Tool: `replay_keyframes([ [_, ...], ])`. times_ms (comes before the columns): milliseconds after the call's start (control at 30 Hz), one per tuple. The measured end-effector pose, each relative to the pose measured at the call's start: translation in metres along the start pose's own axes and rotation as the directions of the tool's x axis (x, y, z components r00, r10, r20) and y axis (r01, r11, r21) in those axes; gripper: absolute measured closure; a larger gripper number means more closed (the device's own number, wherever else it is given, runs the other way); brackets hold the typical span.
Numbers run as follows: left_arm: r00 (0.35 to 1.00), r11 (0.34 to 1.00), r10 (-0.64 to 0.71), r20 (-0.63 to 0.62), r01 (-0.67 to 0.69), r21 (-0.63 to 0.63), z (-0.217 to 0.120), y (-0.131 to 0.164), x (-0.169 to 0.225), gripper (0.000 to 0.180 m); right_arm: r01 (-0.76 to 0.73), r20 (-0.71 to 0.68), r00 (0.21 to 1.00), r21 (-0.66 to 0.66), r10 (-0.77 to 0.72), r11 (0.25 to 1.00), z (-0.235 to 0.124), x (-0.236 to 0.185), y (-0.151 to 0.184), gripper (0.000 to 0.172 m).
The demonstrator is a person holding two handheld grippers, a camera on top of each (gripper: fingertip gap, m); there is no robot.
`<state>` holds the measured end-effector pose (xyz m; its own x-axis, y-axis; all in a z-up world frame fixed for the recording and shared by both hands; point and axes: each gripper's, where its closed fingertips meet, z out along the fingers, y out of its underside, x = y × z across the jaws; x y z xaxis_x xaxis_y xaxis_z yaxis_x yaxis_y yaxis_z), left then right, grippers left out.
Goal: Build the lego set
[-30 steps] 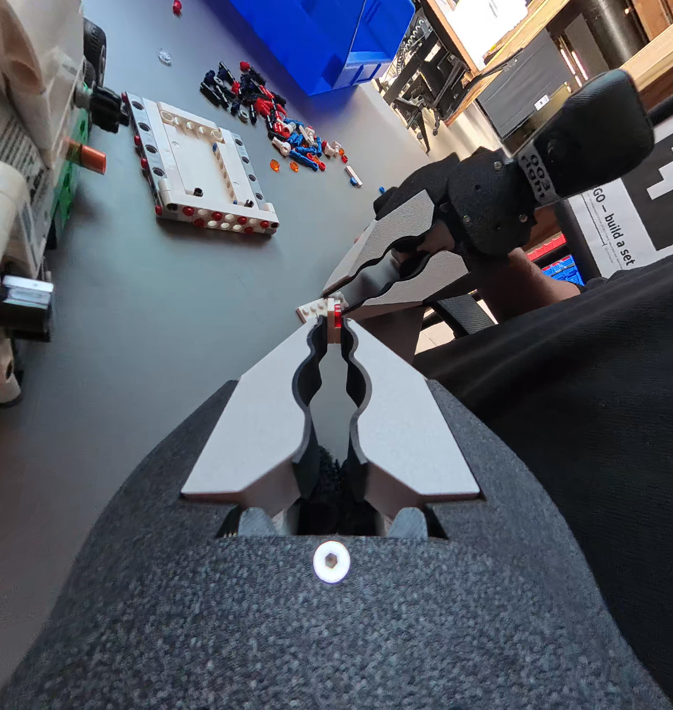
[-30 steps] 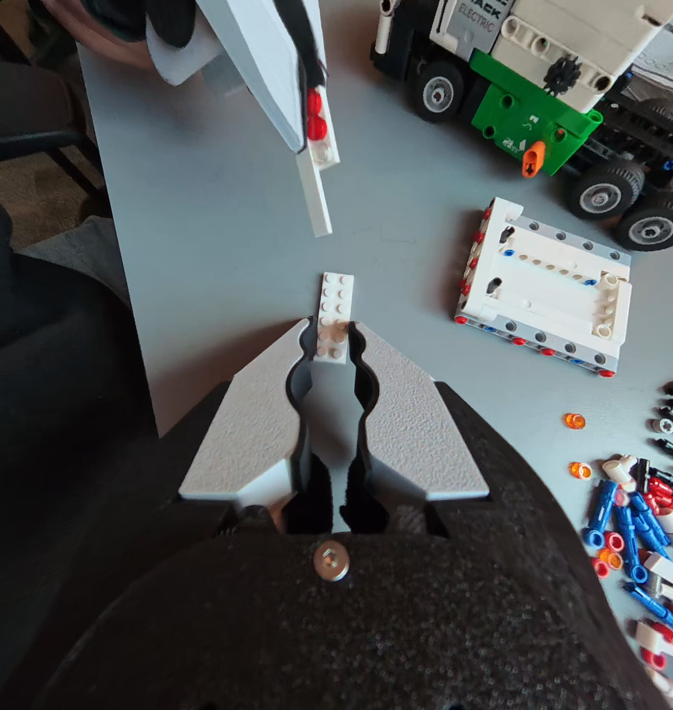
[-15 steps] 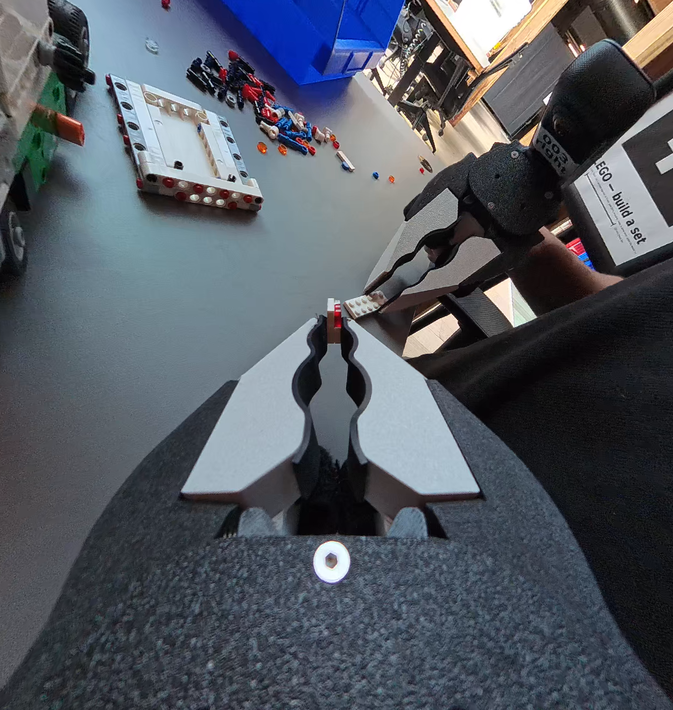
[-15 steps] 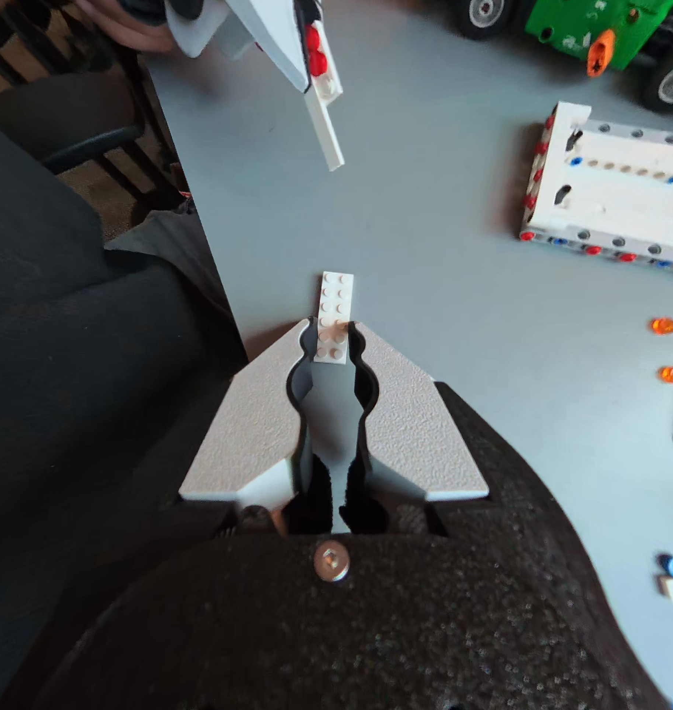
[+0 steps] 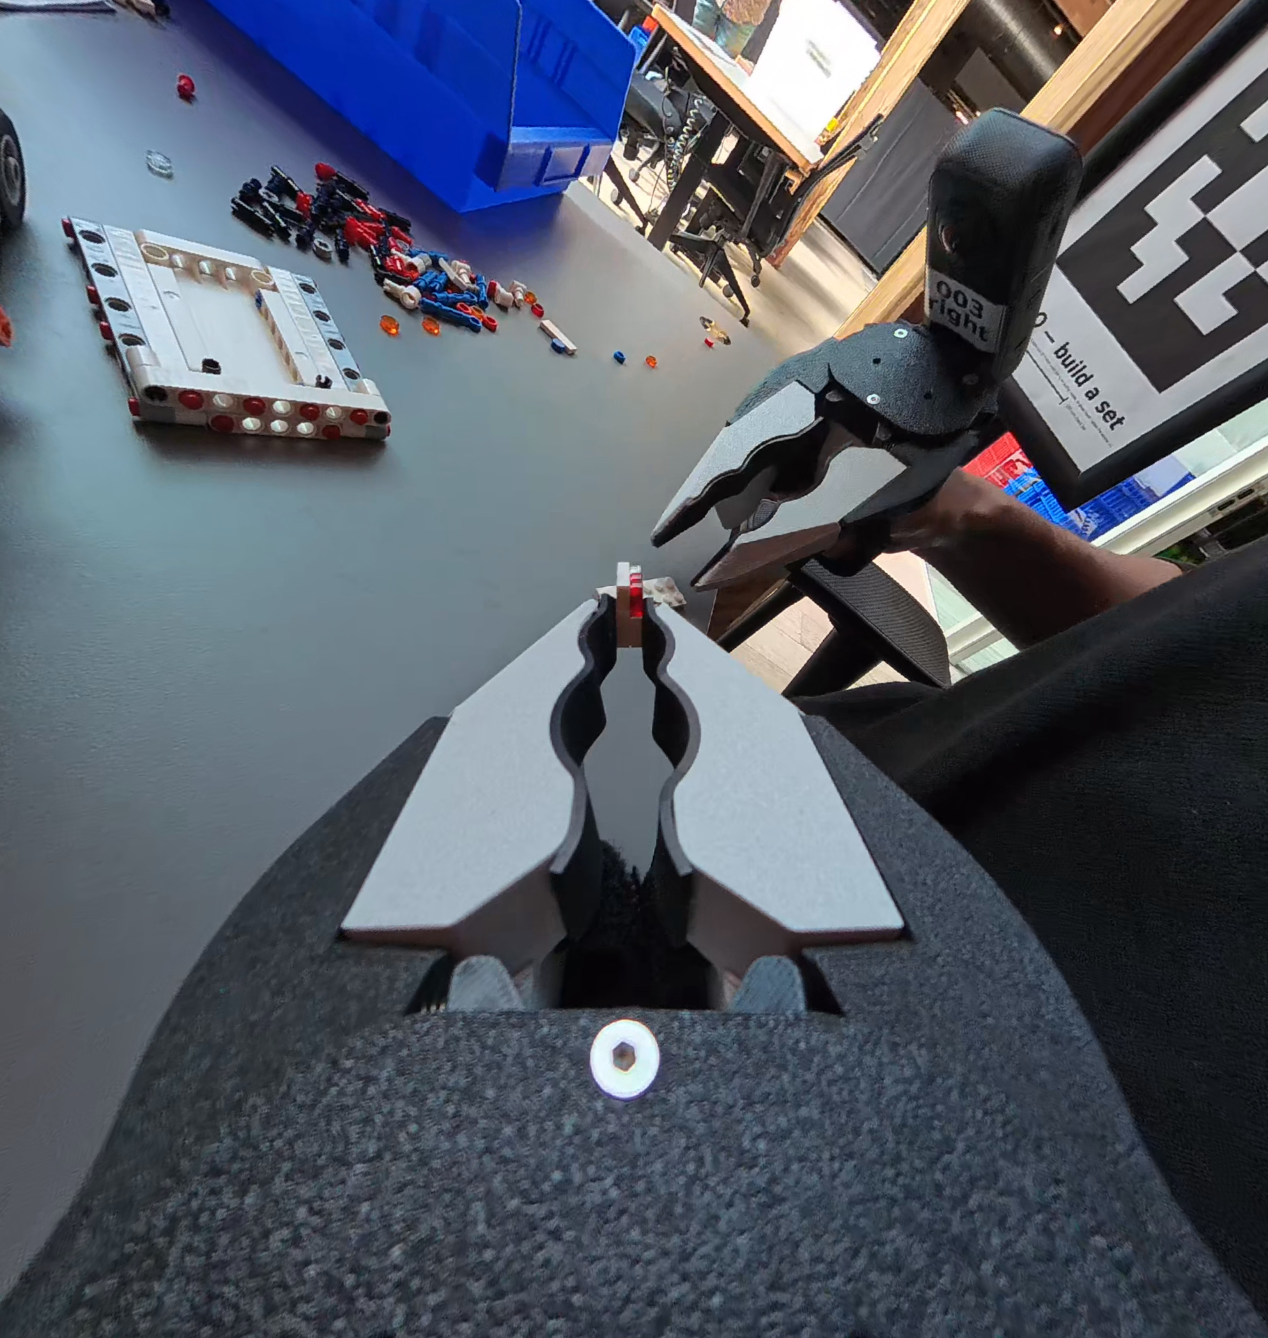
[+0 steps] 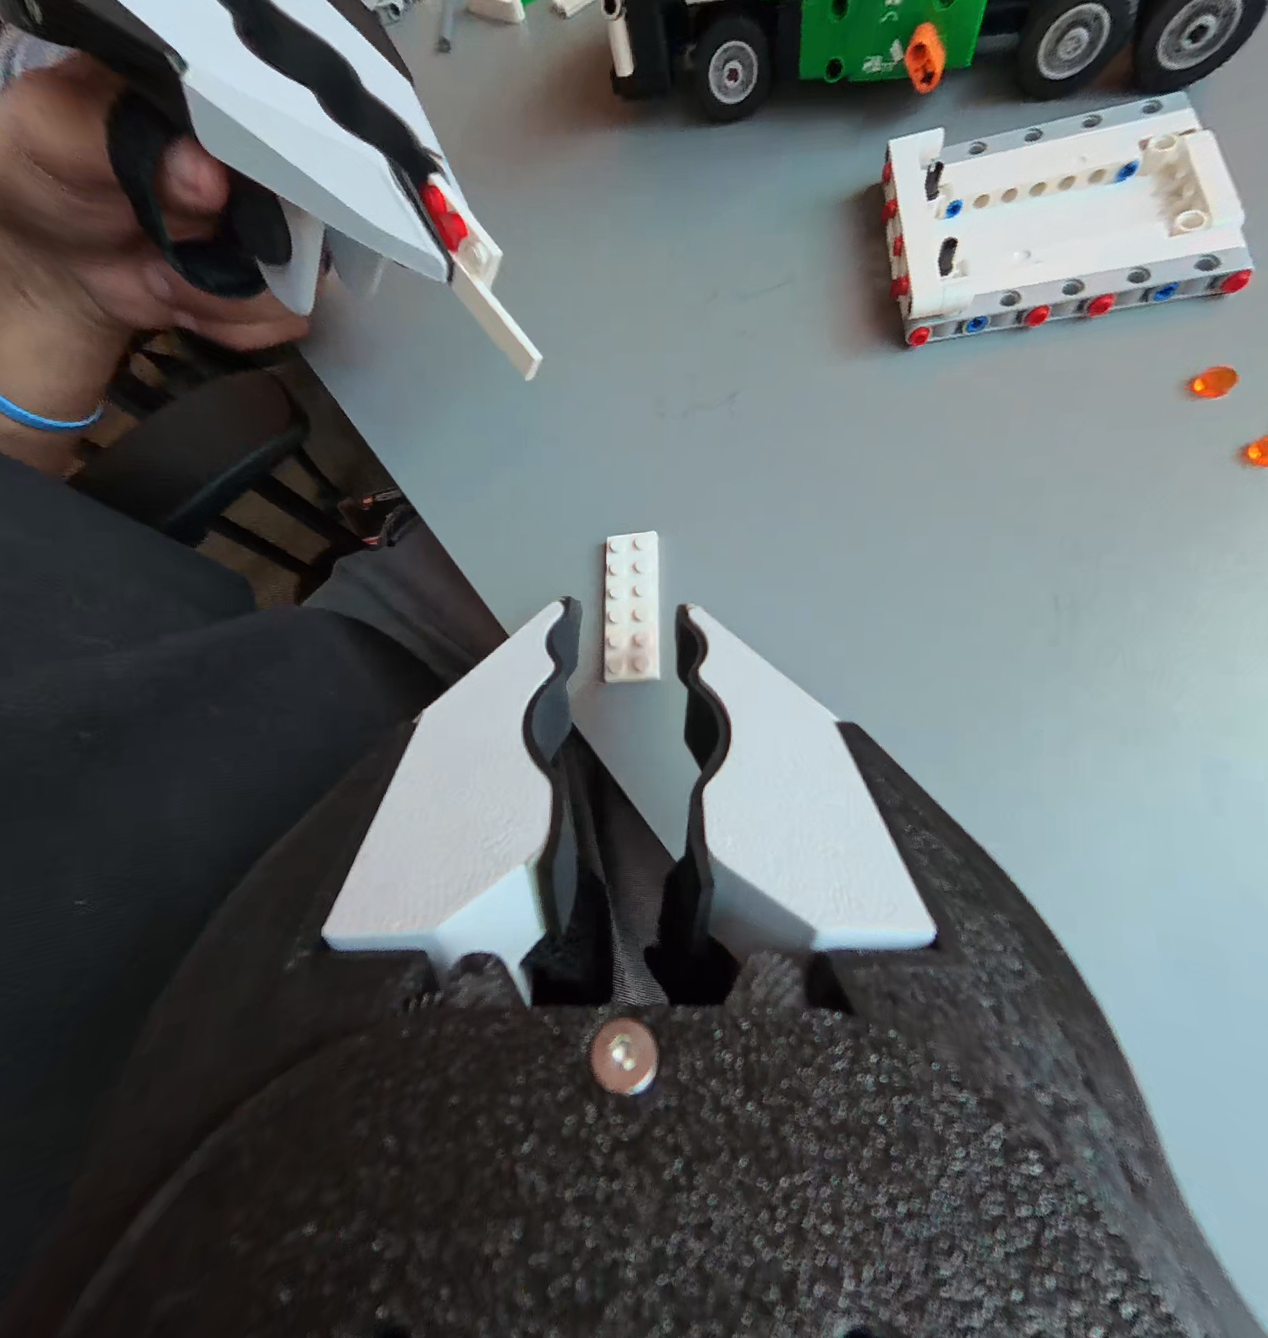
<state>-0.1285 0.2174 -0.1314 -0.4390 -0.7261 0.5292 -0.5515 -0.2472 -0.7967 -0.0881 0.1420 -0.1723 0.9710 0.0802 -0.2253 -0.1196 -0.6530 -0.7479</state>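
Left gripper (image 5: 630, 612) clamped on a small brick assembly; right gripper (image 6: 627, 615) open over a loose plate.

The left gripper's fingertips are nearly closed, pressing on a long white plate with red pieces (image 6: 472, 246) held clear of the grey table (image 6: 906, 579). The right gripper's jaws stand apart, with gaps on both sides of a white studded plate (image 6: 632, 604) lying flat on the table near its edge. Farther off lie a white and grey frame (image 6: 1058, 232), a green-bodied wheeled model (image 6: 884, 43), scattered small parts (image 5: 399, 246) and a blue bin (image 5: 472, 87).
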Motion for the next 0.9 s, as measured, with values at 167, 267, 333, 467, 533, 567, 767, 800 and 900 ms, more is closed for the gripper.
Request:
replay_keyframes([
  [167,1.000,1.000,-0.004,-0.015,0.003,-0.010,0.003,0.001,0.000,0.175,0.131,-0.047,0.990,-0.042,-0.133,0.990,0.009,-0.001,0.009,0.146],
  [267,1.000,1.000,-0.016,-0.008,0.016,-0.017,0.004,0.002,-0.001,0.175,0.155,-0.069,0.985,-0.040,-0.158,0.987,0.015,0.001,0.009,0.151],
  [333,1.000,1.000,-0.022,-0.009,0.021,-0.022,0.005,0.003,-0.001,0.175,0.222,-0.111,0.967,-0.066,-0.228,0.973,0.016,0.004,0.010,0.157],
  [467,0.996,0.997,-0.074,-0.051,0.072,-0.036,0.008,0.003,0.001,0.175,0.408,-0.189,0.886,-0.116,-0.424,0.906,0.016,0.009,0.004,0.157],
  [533,0.992,0.996,-0.089,-0.085,0.086,-0.038,0.009,0.001,0.003,0.176,0.540,-0.250,0.794,-0.127,-0.554,0.832,0.015,0.012,-0.008,0.157],
  [567,0.991,0.995,-0.093,-0.101,0.090,-0.036,0.010,-0.001,0.003,0.176,0.594,-0.277,0.749,-0.122,-0.602,0.795,0.014,0.011,-0.017,0.157],
  [767,0.972,0.990,-0.143,-0.186,0.142,-0.021,0.008,-0.016,0.001,0.175,0.775,-0.331,0.585,-0.041,-0.741,0.630,0.006,-0.005,-0.055,0.157],
  [800,0.968,0.989,-0.150,-0.201,0.150,-0.020,0.008,-0.017,0.001,0.176,0.776,-0.323,0.588,-0.032,-0.741,0.630,0.006,-0.006,-0.057,0.157],
  [900,0.952,0.984,-0.175,-0.251,0.175,-0.025,0.007,-0.019,0.003,0.176,0.778,-0.325,0.594,-0.002,-0.736,0.628,0.004,-0.006,-0.062,0.157],
])
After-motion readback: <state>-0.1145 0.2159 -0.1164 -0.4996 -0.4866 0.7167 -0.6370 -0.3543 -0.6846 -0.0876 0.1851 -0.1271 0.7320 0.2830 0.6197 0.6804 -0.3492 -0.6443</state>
